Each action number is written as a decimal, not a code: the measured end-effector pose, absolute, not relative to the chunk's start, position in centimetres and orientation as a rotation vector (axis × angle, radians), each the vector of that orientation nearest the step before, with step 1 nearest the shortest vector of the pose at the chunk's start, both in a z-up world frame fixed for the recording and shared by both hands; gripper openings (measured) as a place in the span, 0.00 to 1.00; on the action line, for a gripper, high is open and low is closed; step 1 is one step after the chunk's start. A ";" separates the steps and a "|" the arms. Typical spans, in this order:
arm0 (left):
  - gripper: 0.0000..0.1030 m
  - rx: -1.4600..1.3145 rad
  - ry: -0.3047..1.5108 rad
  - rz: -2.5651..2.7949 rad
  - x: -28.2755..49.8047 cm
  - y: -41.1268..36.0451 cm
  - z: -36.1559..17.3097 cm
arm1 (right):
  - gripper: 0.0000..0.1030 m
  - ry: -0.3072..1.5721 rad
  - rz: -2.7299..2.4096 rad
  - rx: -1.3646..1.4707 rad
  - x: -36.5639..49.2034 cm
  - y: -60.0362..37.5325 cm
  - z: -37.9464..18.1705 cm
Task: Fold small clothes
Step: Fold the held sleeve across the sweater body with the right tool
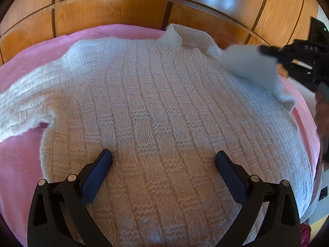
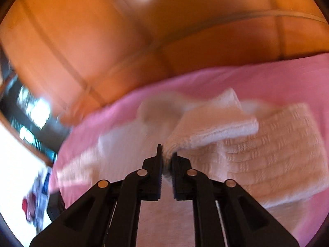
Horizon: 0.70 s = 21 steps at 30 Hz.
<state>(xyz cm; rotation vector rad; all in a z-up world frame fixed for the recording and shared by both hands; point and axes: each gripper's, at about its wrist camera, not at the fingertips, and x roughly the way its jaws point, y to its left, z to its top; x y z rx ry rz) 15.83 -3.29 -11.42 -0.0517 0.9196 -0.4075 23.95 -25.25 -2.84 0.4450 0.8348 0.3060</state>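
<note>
Pink cover [image 1: 18,160]: spreads over the whole surface under the garment, showing at the left edge and along the far side.
Left sleeve [image 1: 30,94]: stretches out flat to the left across the pink cover.
Sweater [image 1: 164,107]: a white knitted piece with a block pattern, lying flat and spread on the pink cover, its collar at the far side towards the wood panelling [image 1: 123,10].
Left gripper [image 1: 163,160]: hangs just above the lower middle of the sweater body, its fingers spread wide apart with nothing between them; only knit shows in the gap.
Right sleeve [image 1: 257,68]: lifted off the cover at the sweater's right shoulder, blurred, its end caught in the right tongs.
Right gripper [image 2: 166,160]: its jaws are drawn nearly together and pinch a fold of the white knit sleeve, which fans out from the tips over the sweater body; the right wrist view is smeared by blur.
Hand [image 1: 322,111]: partly seen at the right edge, behind the right gripper.
</note>
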 end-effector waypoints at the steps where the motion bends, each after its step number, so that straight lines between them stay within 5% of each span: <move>1: 0.96 -0.053 0.925 -0.411 15.9 -3.2 -11.3 | 0.28 0.851 0.319 0.415 23.7 -23.6 -3.3; 3: 0.96 -0.041 0.943 -0.415 16.0 -3.2 -11.2 | 0.70 0.846 0.322 0.422 22.8 -22.7 -3.6; 12: 0.92 -0.290 0.988 -0.478 17.4 -2.2 -8.1 | 0.72 0.831 0.218 0.497 15.9 -28.0 -4.1; 21: 0.91 0.009 0.912 -0.534 19.8 -14.1 -3.9 | 0.77 0.837 0.069 0.645 8.6 -33.6 -7.1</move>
